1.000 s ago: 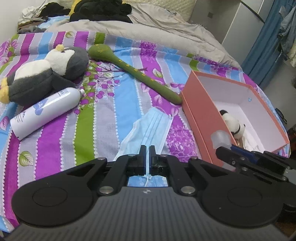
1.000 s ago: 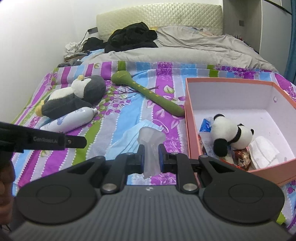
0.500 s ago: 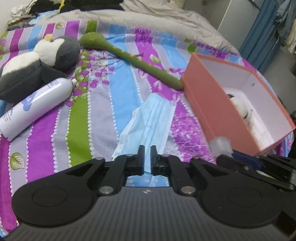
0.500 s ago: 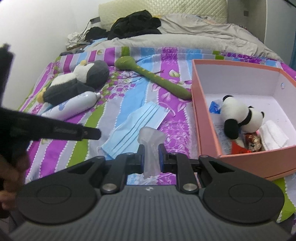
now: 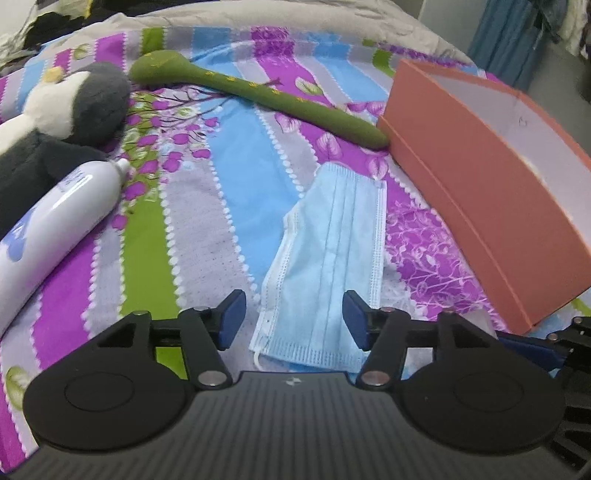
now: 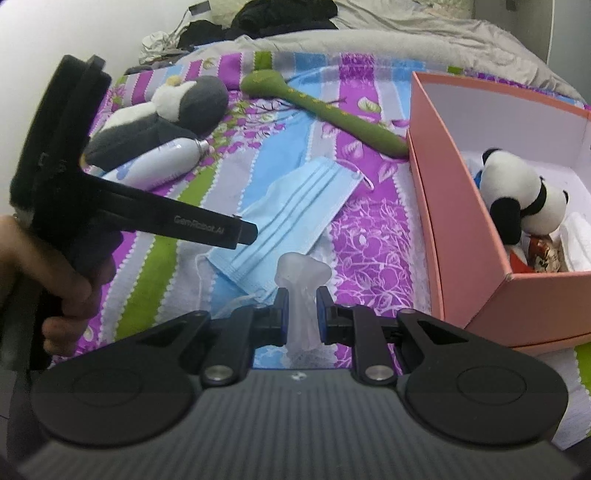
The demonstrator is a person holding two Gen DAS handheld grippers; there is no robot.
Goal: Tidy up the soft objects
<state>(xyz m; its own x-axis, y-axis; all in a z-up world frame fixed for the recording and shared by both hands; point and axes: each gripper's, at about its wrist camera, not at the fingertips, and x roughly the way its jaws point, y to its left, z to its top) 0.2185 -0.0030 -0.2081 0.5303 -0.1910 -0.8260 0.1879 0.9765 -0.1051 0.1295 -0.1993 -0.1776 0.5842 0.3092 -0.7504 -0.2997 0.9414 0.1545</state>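
A blue face mask [image 5: 332,258] lies flat on the striped bedspread; it also shows in the right wrist view [image 6: 291,210]. My left gripper [image 5: 293,319] is open, low over the mask's near end, one finger on each side. My right gripper [image 6: 298,312] is shut on a clear crumpled plastic piece [image 6: 302,284], held above the bed near the mask. A salmon box [image 6: 436,206] on the right holds a panda plush [image 6: 517,192]. A grey penguin plush [image 5: 62,122] and a green plush snake [image 5: 258,92] lie further back.
A white spray bottle [image 5: 55,221] lies at the left beside the penguin. The box's side wall [image 5: 480,206] stands close to the right of the mask. A grey duvet [image 6: 369,40] and dark clothes [image 6: 280,14] cover the far end of the bed.
My left gripper has opened from shut and moved down and forward over the mask. My right gripper still holds the plastic piece and has shifted slightly closer to the bed.
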